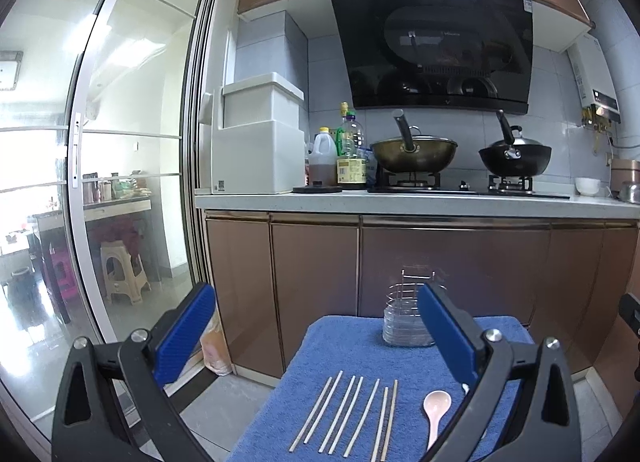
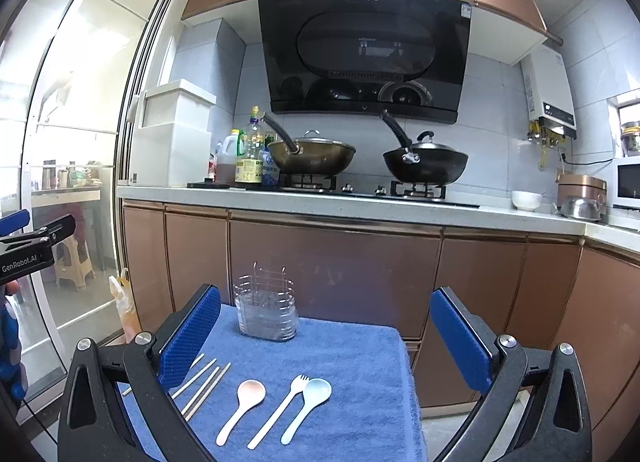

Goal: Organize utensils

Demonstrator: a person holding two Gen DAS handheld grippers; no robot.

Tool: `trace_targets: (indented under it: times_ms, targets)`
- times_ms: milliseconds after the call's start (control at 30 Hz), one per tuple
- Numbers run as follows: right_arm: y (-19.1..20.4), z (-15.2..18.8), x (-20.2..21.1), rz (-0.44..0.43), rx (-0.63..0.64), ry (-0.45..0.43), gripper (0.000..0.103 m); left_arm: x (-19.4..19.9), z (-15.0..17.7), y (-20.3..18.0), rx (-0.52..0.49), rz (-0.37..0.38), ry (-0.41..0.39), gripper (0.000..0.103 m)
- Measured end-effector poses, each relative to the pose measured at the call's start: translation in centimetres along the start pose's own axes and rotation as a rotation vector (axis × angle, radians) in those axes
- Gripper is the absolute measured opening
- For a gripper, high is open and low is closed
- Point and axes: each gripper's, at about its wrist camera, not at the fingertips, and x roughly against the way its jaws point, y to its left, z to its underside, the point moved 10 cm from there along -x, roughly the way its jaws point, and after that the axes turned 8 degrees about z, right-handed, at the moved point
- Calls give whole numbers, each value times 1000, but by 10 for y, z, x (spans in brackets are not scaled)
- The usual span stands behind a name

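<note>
Blue towel [image 2: 340, 346] with chopsticks [image 1: 348, 414], spoons [image 2: 242, 402], fork [image 2: 280, 408], wire holder [image 2: 266, 312] at rear, left gripper [image 1: 316, 326] and right gripper [image 2: 326, 326] spread wide, empty, copper cabinets [image 2: 332, 258], woks [image 2: 426, 166] on stove.

Left gripper [image 2: 28, 246] body, seen from the right wrist: "GenRobot.AI"
Bottle labels, hood logo, heater sticker: too small to read

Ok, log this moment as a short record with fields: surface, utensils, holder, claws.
surface: blue towel over a small stand
chopsticks: seven lying side by side on the towel's left part
spoons: pink spoon, pale blue spoon
fork: white fork between the two spoons
holder: wire utensil holder, empty, at the towel's far edge
left claw: open, holding nothing
right claw: open, holding nothing
</note>
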Motion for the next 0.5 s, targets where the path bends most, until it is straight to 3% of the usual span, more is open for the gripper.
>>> trace_targets:
  times_ms: [500]
  targets:
    - [-6, 23, -34, 2, -3, 70, 103, -46, 15, -13, -23, 45, 112, 101]
